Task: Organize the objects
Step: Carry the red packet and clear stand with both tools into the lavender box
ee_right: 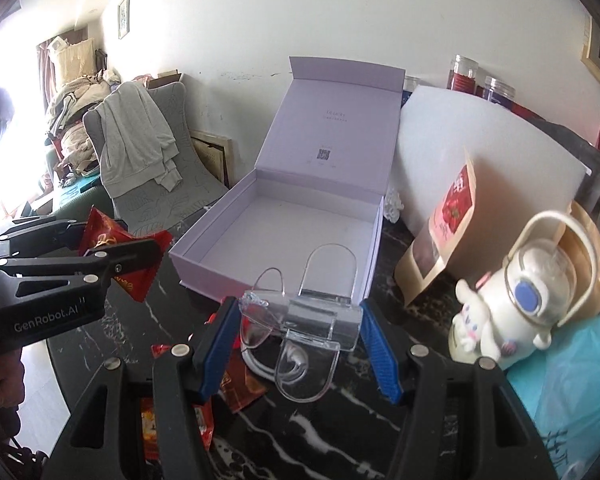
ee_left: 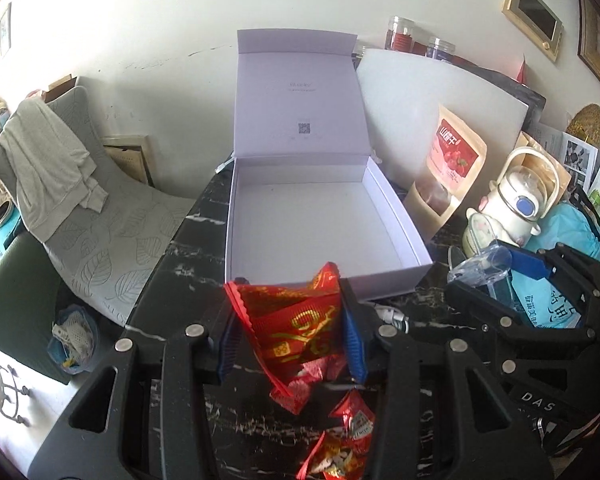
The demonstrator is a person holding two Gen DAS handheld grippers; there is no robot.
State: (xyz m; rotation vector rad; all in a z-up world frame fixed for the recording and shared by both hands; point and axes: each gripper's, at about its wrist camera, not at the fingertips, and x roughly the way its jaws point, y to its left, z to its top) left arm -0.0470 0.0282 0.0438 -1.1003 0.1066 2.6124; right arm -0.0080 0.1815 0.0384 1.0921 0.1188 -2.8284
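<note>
In the left wrist view, our left gripper (ee_left: 290, 336) pinches a red snack packet (ee_left: 296, 320) just near of the open white box (ee_left: 324, 216). In the right wrist view, our right gripper (ee_right: 300, 336) clamps a clear plastic clip (ee_right: 304, 320) near that box's front wall.

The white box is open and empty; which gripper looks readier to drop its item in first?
Probably the left gripper: its red packet hangs just before the white box front wall. The right gripper, holding the clear holder, looks similarly close.
</note>
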